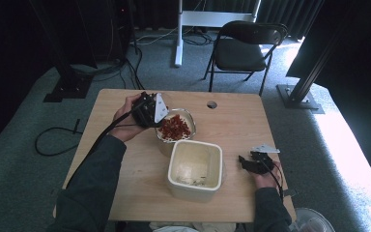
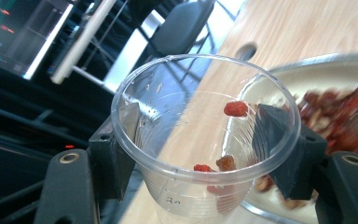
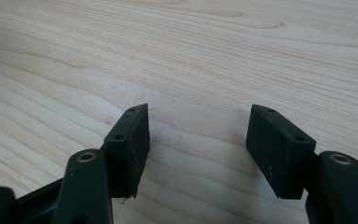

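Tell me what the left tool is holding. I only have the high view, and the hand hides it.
Observer: The left tool is clamped on a clear plastic cup, with its pads pressing the sides just under the rim.
Operator: Is there anything in the cup?
Observer: A few red bits cling to the inside wall; otherwise it looks nearly empty.
Operator: And the right tool?
Observer: The right tool stands open over the bare wooden table, with nothing between its pads.
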Demonstrator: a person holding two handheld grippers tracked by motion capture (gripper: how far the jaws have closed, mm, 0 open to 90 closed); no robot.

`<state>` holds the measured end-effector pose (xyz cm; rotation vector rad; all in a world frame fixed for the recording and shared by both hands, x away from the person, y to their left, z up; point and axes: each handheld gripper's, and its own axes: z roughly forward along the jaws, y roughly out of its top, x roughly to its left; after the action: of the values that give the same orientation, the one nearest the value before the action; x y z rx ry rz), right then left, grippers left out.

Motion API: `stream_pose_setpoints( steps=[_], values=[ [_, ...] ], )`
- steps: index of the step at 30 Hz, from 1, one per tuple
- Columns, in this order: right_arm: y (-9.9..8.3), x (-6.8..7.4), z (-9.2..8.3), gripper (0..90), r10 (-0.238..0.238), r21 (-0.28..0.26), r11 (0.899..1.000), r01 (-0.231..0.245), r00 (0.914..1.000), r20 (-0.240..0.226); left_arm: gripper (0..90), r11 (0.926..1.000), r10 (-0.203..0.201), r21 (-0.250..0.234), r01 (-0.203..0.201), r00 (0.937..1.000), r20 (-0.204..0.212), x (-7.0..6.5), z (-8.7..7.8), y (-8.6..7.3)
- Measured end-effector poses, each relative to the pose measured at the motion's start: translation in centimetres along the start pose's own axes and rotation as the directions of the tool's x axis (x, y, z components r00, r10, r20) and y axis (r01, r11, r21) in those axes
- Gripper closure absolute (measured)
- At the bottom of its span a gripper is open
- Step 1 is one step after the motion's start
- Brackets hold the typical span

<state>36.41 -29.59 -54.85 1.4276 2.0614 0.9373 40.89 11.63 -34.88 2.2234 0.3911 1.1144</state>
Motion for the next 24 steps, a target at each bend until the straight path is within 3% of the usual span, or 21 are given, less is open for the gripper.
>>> stream_pose_setpoints(
  steps=[4, 6, 8, 12, 15, 21, 24],
  values=[
    [0.0, 0.0, 0.0, 38.7, 0.000, 0.000, 1.000, 0.000, 1.0000, 0.000, 33.8, 0.9935, -0.104, -0.039, 0.107, 0.9930, 0.056, 1.0, -0.3, -0.1],
    [0.0, 0.0, 0.0, 38.7, 0.000, 0.000, 1.000, 0.000, 1.0000, 0.000, 33.8, 0.9857, -0.156, -0.053, 0.160, 0.9845, 0.081, 1.5, -0.4, -0.2],
    [0.0, 0.0, 0.0, 38.7, 0.000, 0.000, 1.000, 0.000, 1.0000, 0.000, 33.8, 0.9736, -0.209, -0.070, 0.217, 0.9718, 0.109, 2.1, -0.6, -0.4],
    [0.0, 0.0, 0.0, 38.7, 0.000, 0.000, 1.000, 0.000, 1.0000, -0.001, 33.8, 0.9569, -0.267, -0.079, 0.279, 0.9538, 0.138, 2.8, -0.8, -0.6],
    [0.0, 0.0, 0.0, 38.7, -0.001, 0.000, 1.000, 0.001, 1.0000, 0.000, 33.8, 0.9418, -0.311, -0.080, 0.327, 0.9368, 0.160, 3.2, -0.8, -0.7],
    [0.0, 0.0, 0.0, 38.7, 0.000, 0.000, 1.000, 0.000, 1.0000, 0.000, 33.8, 0.8995, -0.401, -0.090, 0.428, 0.8898, 0.218, 4.0, -0.9, -1.0],
    [0.0, 0.0, 0.0, 38.7, -0.001, 0.000, 1.000, 0.001, 1.0000, -0.001, 33.8, 0.8841, -0.430, -0.088, 0.459, 0.8724, 0.233, 4.4, -0.9, -1.0]
  ],
)
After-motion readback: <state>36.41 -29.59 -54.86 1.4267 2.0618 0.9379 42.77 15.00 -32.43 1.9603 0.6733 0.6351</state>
